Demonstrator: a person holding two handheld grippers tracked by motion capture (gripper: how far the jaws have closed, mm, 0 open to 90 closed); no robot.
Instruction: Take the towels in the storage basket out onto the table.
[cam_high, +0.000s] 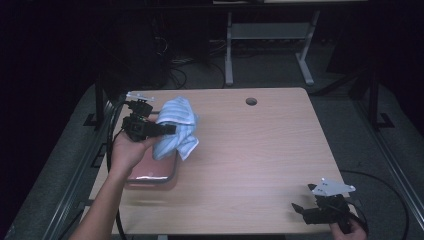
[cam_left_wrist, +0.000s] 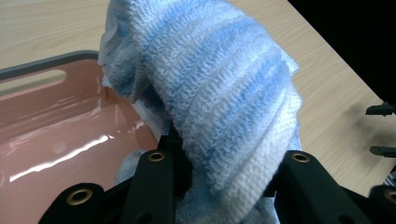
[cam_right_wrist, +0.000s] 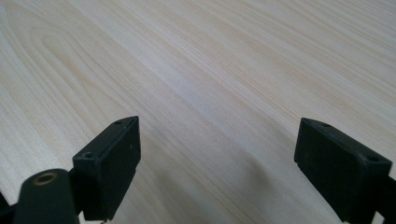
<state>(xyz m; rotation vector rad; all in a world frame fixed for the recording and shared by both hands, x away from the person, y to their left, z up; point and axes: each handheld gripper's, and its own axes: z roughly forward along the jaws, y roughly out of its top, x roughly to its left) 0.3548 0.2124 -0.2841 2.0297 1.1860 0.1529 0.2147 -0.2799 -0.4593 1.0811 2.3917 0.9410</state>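
Blue-striped towel (cam_high: 175, 127) clamped in left tongs (cam_high: 170, 129) above pink tray (cam_high: 150, 172) | right tongs (cam_right_wrist: 217, 158) agape, empty

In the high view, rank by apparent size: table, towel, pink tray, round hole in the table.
1. table
2. towel, though it is lifted nearer the camera
3. pink tray, partly hidden by the towel
4. round hole

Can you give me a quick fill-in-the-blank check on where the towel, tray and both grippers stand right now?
1. The left gripper is shut on a blue and white ____.
2. The towel hangs above a ____ tray at the table's left edge.
3. The right gripper has its jaws ____, with nothing between them.
4. Near the table's far edge is a round ____.

Missing words: towel; pink; open; hole
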